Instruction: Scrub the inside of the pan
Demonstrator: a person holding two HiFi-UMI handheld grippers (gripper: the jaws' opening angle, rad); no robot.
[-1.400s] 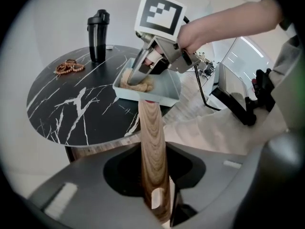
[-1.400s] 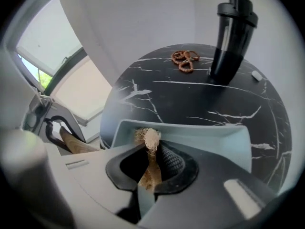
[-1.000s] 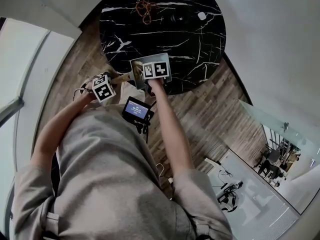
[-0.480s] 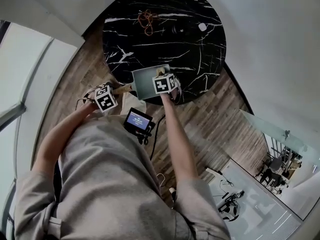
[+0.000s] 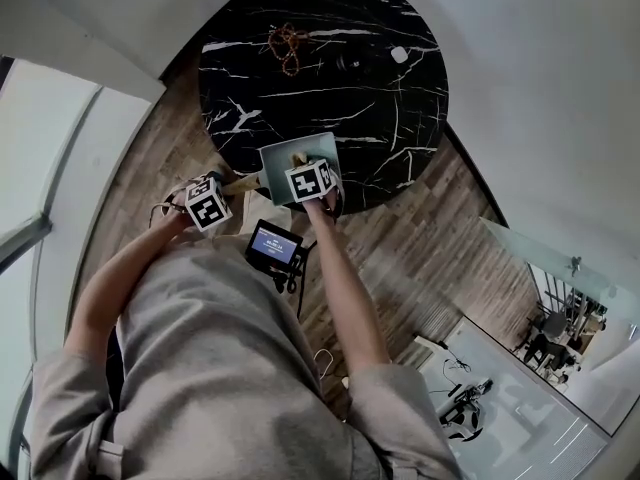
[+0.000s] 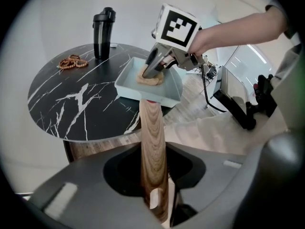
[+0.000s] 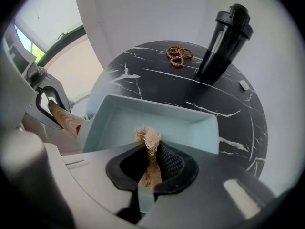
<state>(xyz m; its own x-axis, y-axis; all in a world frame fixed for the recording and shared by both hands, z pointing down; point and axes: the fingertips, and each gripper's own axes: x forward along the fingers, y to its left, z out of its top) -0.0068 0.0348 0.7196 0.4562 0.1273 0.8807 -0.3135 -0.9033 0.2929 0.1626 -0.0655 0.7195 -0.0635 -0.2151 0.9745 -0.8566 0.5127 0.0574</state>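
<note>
**Pan:** a pale blue-green square pan (image 5: 280, 163) sits at the near edge of the round black white-veined marble table (image 5: 380, 78). Its pale wooden handle (image 6: 152, 142) juts off the table edge towards the person.

**Left gripper** (image 6: 153, 185): clenched on the wooden handle, which runs straight up between its jaws towards the pan.

**Right gripper** (image 7: 151, 161): clamped on a tan fibrous scrubbing pad (image 7: 150, 140). It points steeply down into the pan, and the pad rests on the pan floor near the handle side. In the head view its marker cube covers part of the pan's inside.

**Far side of the table, well apart from the pan:**
- a tall black lidded drinking bottle (image 6: 103, 32), upright
- a loose heap of brown beaded strings (image 5: 285, 43), left of the bottle
- a small white object (image 5: 400, 56), right of the bottle; too small to identify

**Off the table:**
- a small lit screen (image 5: 274, 243) hangs at the person's chest, near the pan handle
- wood-plank floor (image 5: 420, 238) lies below
- black equipment with cables (image 6: 248, 113) stands to the right, beyond the right arm
</note>
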